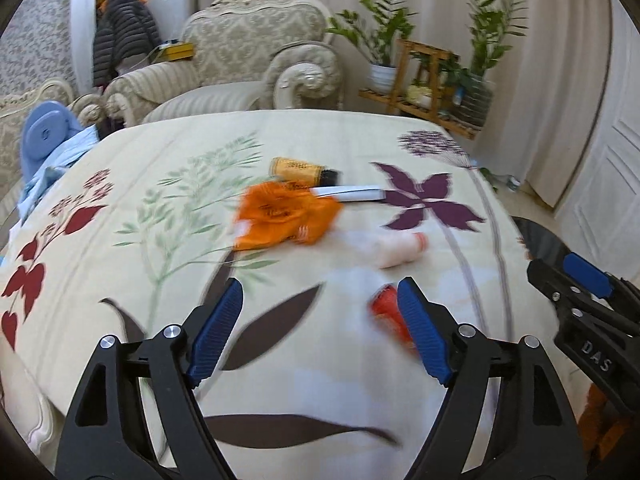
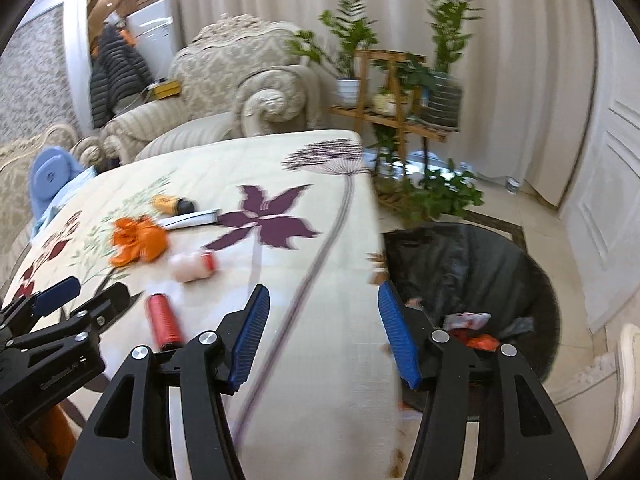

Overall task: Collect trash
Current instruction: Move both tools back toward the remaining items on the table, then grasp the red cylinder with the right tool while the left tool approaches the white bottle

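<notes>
Trash lies on a floral tablecloth (image 1: 120, 184): a crumpled orange wrapper (image 1: 286, 216), an orange-and-black tube (image 1: 304, 170), a flat white stick pack (image 1: 352, 193), a small pale bottle with a red cap (image 1: 400, 250) and a red can (image 1: 390, 312) on its side. My left gripper (image 1: 320, 316) hovers open over the cloth, the red can just behind its right finger. My right gripper (image 2: 322, 332) is open above the table's right edge, nothing between its fingers. Beside that edge stands a bin lined with a black bag (image 2: 472, 276), wrappers inside it. The red can (image 2: 164, 320) lies left of the right gripper.
A cream armchair (image 1: 240, 64) stands behind the table. Potted plants on a wooden rack (image 2: 400, 92) sit at the back right, more greenery on the floor by the bin. A blue object (image 1: 44, 136) rests at the table's left end. A white door (image 2: 608, 184) is on the right.
</notes>
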`<state>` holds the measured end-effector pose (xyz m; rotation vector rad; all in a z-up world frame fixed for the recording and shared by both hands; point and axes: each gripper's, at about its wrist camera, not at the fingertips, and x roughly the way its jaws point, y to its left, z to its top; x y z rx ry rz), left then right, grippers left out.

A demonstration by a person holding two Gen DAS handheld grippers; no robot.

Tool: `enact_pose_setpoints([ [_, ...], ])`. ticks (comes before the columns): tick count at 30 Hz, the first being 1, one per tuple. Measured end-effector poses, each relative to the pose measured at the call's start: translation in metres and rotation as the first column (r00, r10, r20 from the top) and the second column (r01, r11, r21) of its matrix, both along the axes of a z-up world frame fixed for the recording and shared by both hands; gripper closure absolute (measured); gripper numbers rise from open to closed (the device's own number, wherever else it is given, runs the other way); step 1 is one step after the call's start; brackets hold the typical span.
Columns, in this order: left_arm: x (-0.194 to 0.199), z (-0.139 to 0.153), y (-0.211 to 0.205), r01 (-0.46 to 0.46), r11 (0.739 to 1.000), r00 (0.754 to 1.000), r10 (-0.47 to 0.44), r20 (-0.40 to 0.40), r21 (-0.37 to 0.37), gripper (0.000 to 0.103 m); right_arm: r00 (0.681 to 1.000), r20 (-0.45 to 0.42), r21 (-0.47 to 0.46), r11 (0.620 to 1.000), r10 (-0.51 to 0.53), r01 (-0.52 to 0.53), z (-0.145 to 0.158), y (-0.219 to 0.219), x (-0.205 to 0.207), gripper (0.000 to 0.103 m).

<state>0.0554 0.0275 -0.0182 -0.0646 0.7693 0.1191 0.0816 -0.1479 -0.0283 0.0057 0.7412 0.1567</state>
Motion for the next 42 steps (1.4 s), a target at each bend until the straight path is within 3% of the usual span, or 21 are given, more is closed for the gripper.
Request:
enact_pose_setpoints([
  [12, -0.017, -0.014, 0.067, -0.122, 0.993, 0.992, 0.122, -0.041, 0.005, 0.025, 0.984, -0.058, 0.002, 0.986, 0.166, -0.166, -0.011, 0.068, -0.007, 0.047],
  [20, -0.023, -0.023, 0.088, -0.160, 0.987, 0.986, 0.158, -0.060, -0.015, 0.025, 0.972, -0.107, -0.035, 0.977, 0.207, -0.212, -0.025, 0.093, -0.005, 0.047],
  [24, -0.026, -0.025, 0.091, -0.162, 0.987, 0.985, 0.161, -0.062, -0.019, 0.025, 0.968, -0.129, -0.043, 0.974, 0.215, -0.222, -0.030, 0.097, -0.004, 0.055],
  [28, -0.025, -0.027, 0.091, -0.164, 0.986, 0.985, 0.161, -0.067, -0.029, 0.025, 0.964, -0.142, -0.059, 0.970, 0.227, -0.237, -0.034, 0.100, -0.004, 0.070],
  [33, -0.025, -0.027, 0.091, -0.159, 0.987, 0.985, 0.157, -0.067, -0.030, 0.025, 0.962, -0.138, -0.064, 0.967, 0.237, -0.247, -0.035, 0.101, -0.007, 0.078],
  [42, -0.017, -0.026, 0.077, -0.133, 0.990, 0.989, 0.130, -0.068, -0.037, 0.025, 0.973, -0.113, -0.035, 0.978, 0.201, -0.206, -0.024, 0.084, -0.006, 0.078],
])
